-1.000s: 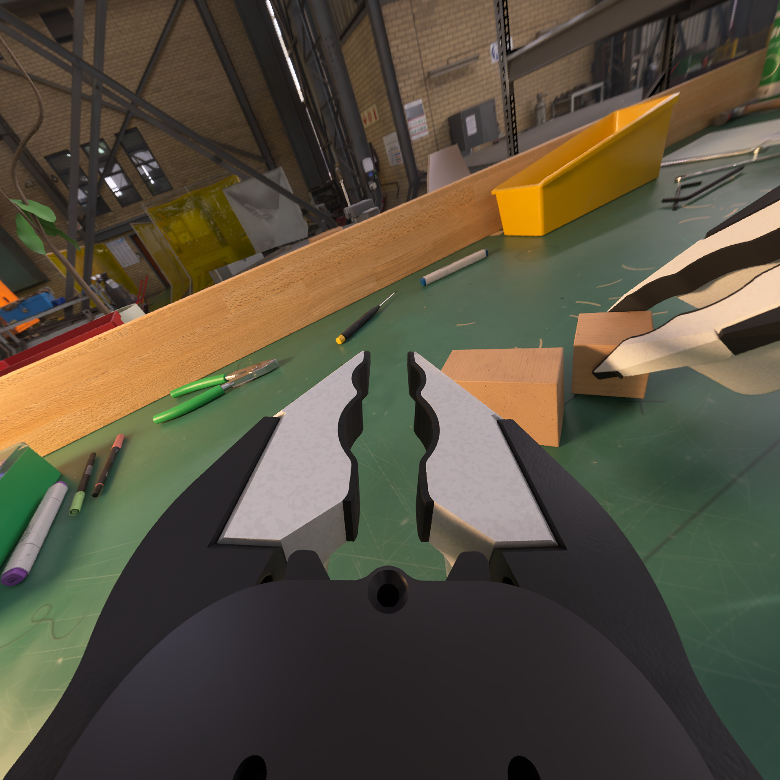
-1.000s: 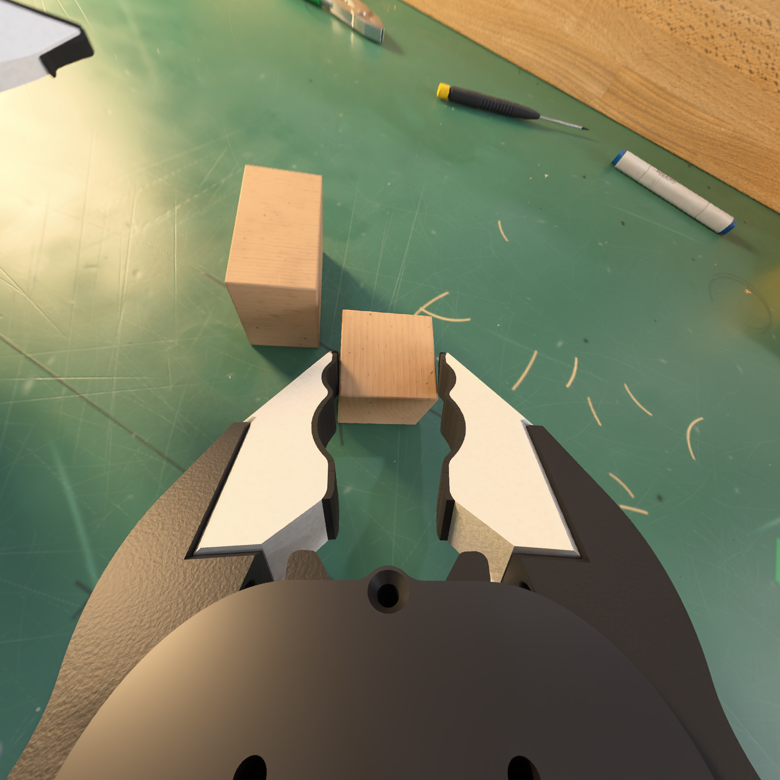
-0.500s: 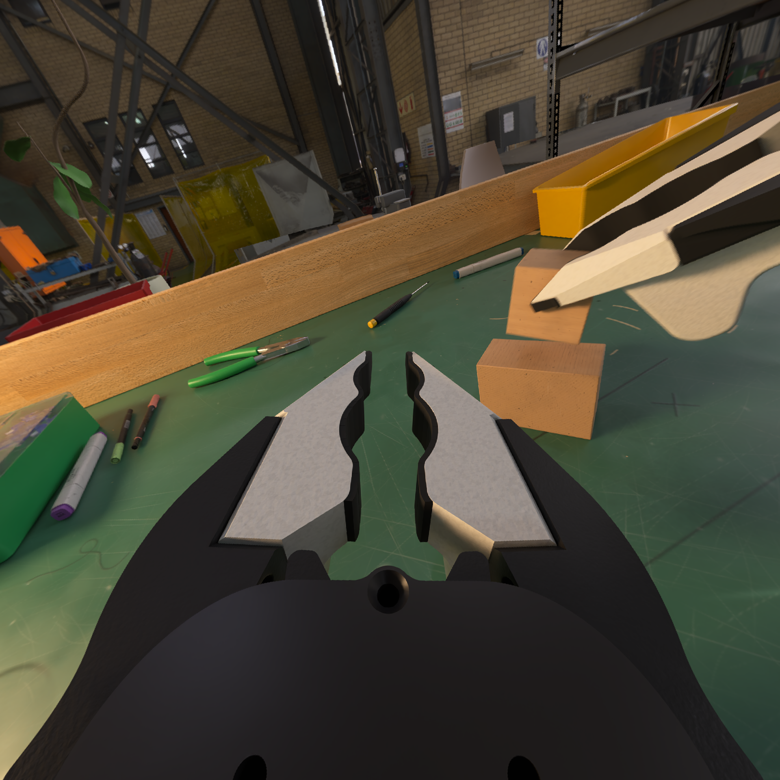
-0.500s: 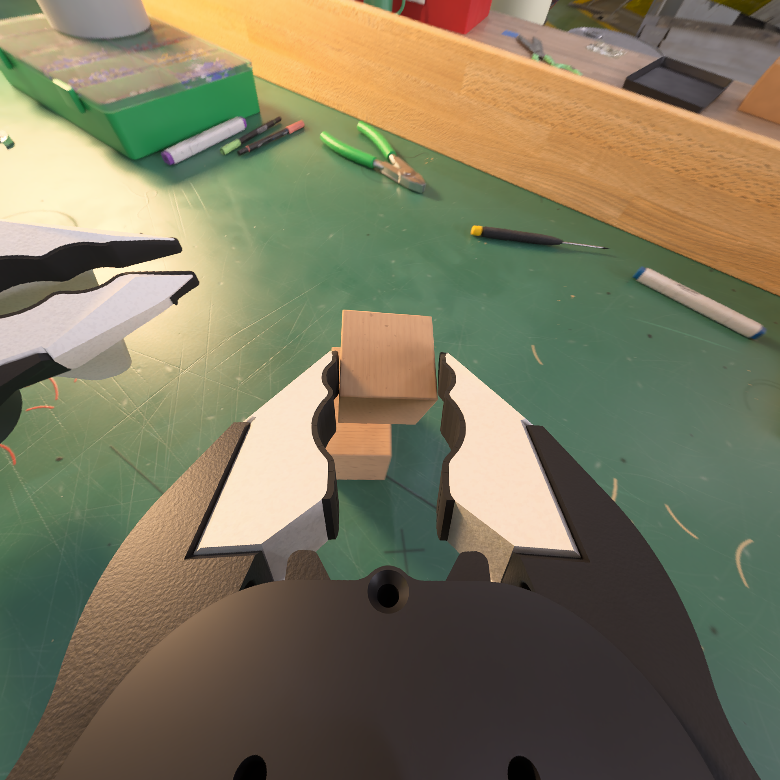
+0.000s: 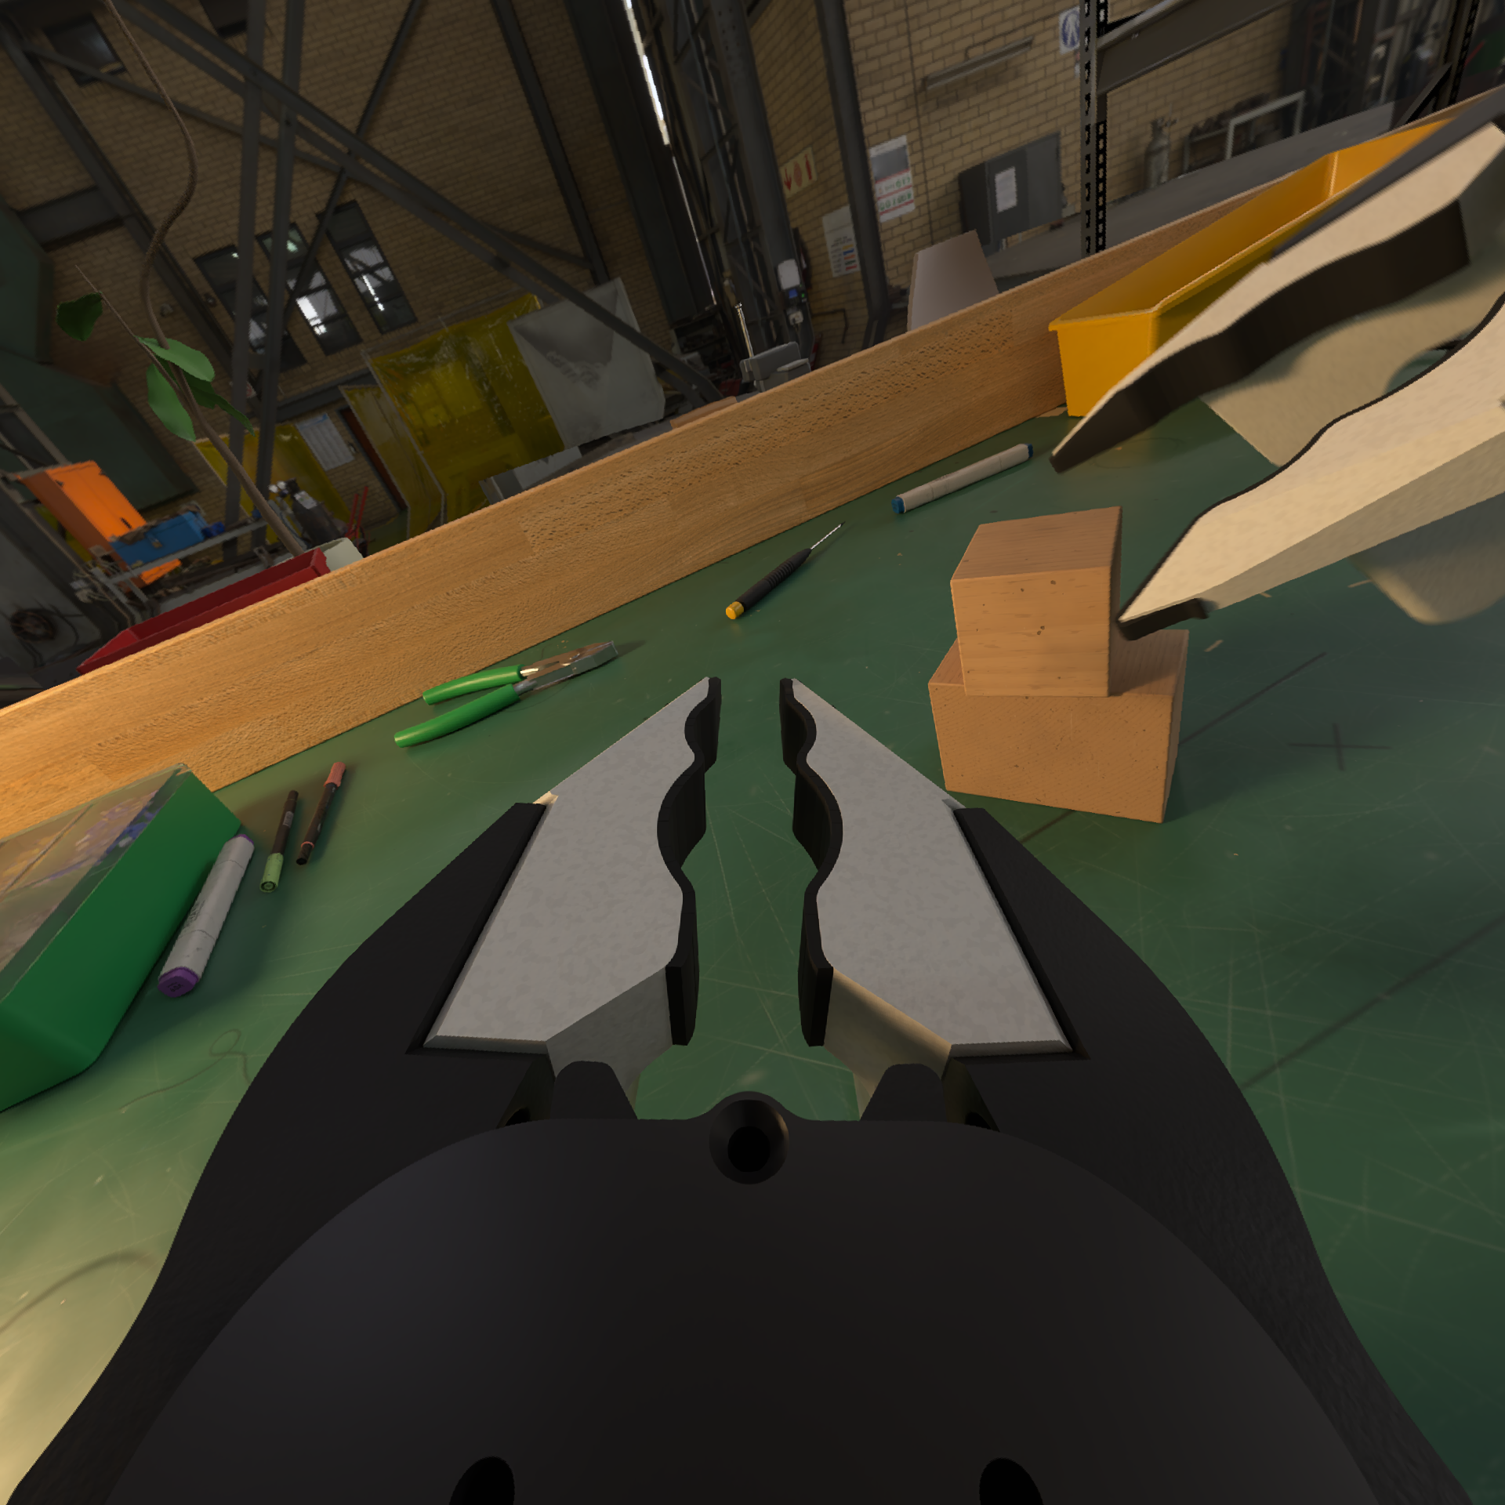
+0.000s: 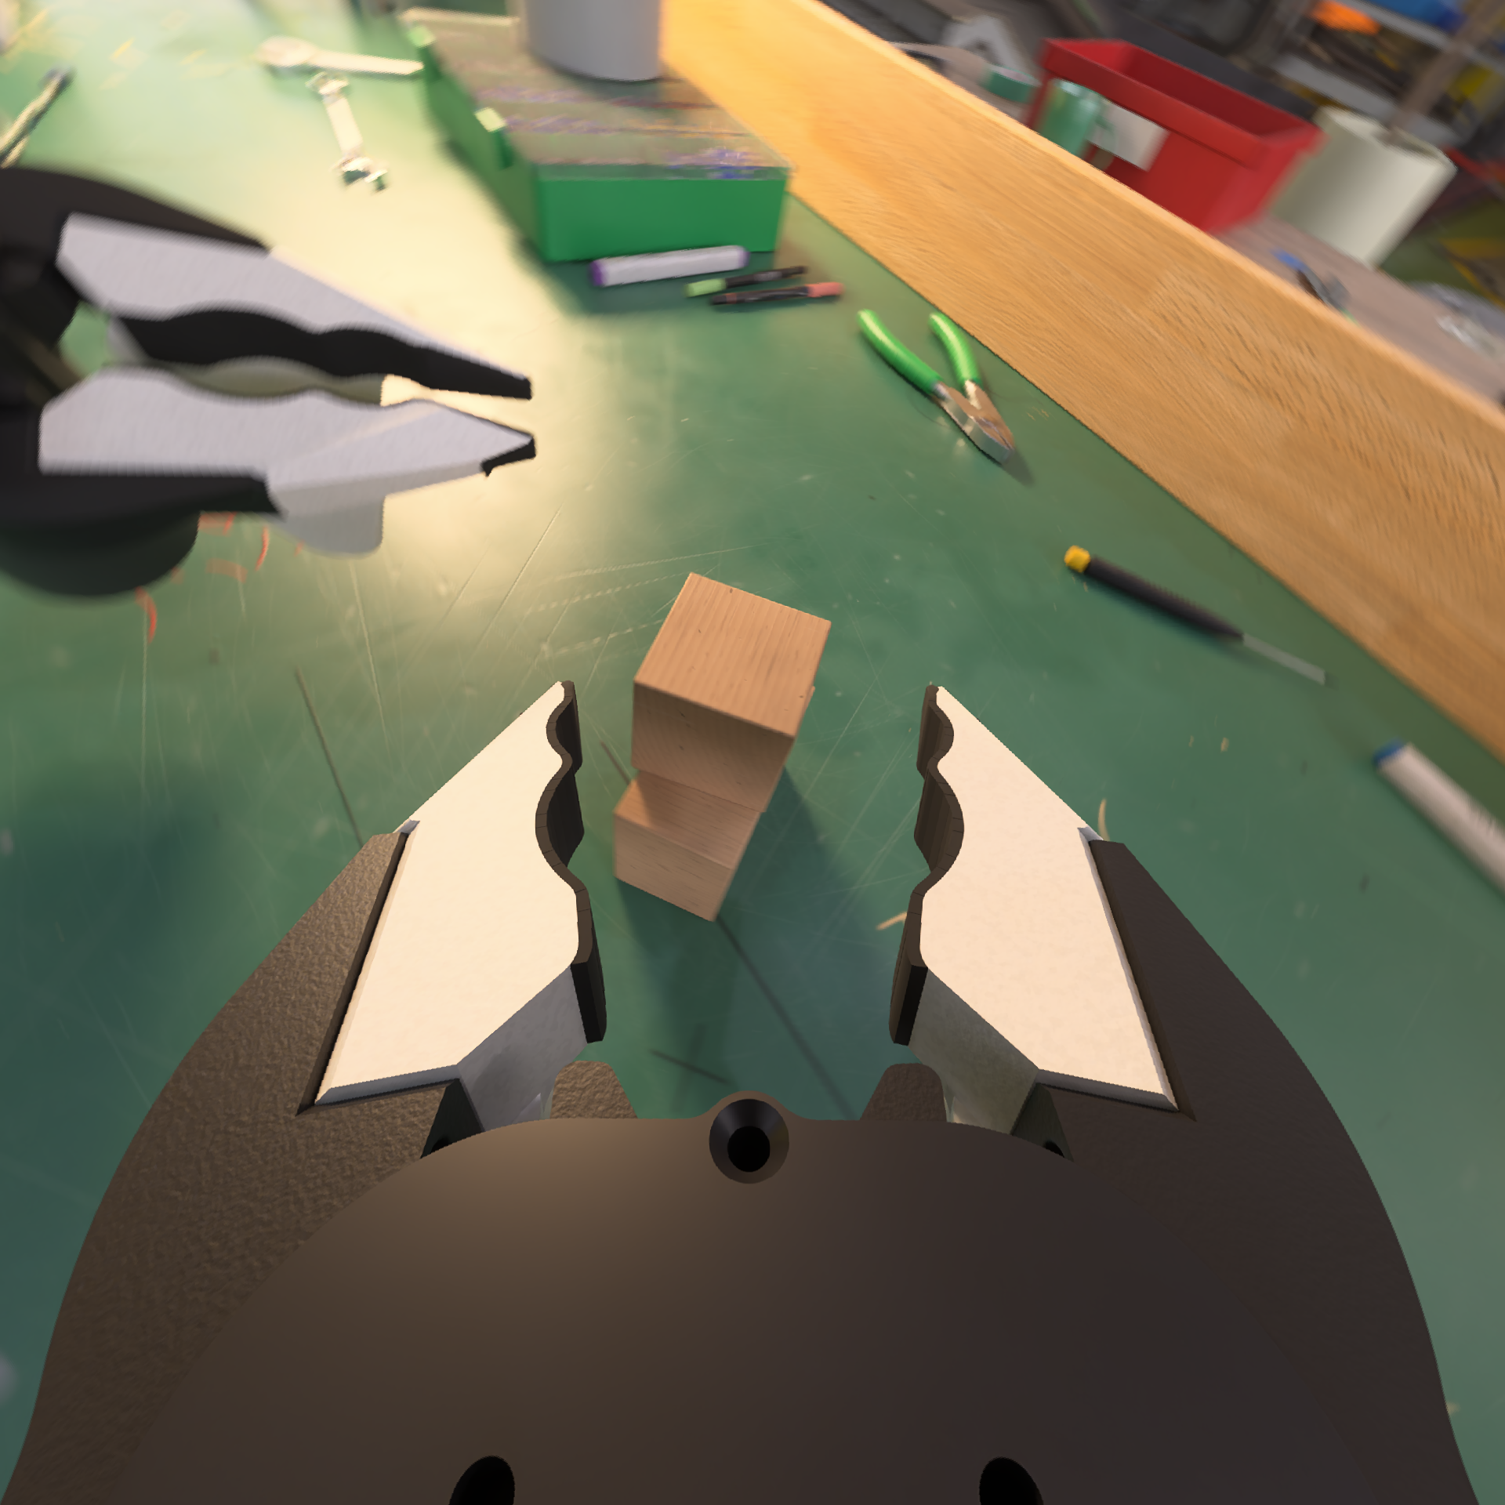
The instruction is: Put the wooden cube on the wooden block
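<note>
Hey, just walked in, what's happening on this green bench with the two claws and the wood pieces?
The cube now sits on the block, toward one end and turned a little askew. The right claw is open, its fingers clear of the cube on either side, holding nothing. The left claw hangs over the green mat beside the stack, fingers nearly together with only a narrow gap, empty. Pliers, a screwdriver and markers lie untouched nearby.
</note>
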Motion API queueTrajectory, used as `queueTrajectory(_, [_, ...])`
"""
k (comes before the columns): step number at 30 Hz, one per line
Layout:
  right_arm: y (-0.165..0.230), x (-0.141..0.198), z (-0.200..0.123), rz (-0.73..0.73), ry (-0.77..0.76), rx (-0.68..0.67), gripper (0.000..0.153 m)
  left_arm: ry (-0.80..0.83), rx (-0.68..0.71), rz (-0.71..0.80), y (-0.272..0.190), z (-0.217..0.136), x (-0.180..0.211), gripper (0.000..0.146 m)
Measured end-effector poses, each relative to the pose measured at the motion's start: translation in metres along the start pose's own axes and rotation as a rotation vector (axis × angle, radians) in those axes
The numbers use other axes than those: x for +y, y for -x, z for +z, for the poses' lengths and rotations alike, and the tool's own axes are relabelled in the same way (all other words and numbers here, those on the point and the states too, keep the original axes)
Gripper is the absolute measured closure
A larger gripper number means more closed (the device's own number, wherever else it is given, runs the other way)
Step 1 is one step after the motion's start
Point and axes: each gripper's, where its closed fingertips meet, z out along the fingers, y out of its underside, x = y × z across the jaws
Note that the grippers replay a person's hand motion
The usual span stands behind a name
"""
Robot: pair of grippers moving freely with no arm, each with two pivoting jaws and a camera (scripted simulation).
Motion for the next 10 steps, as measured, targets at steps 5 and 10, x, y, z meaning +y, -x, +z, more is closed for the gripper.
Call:
queueTrajectory(5, [-0.008,0.009,-0.004,-0.267,0.039,-0.303,0.065,0.006,0.001,0.0,0.0,0.0,0.001,0.132])
queueTrajectory(10, [-0.013,0.005,0.004,-0.235,0.035,-0.499,0.057,0.011,-0.024,0.006,0.006,-0.001,0.002,0.133])
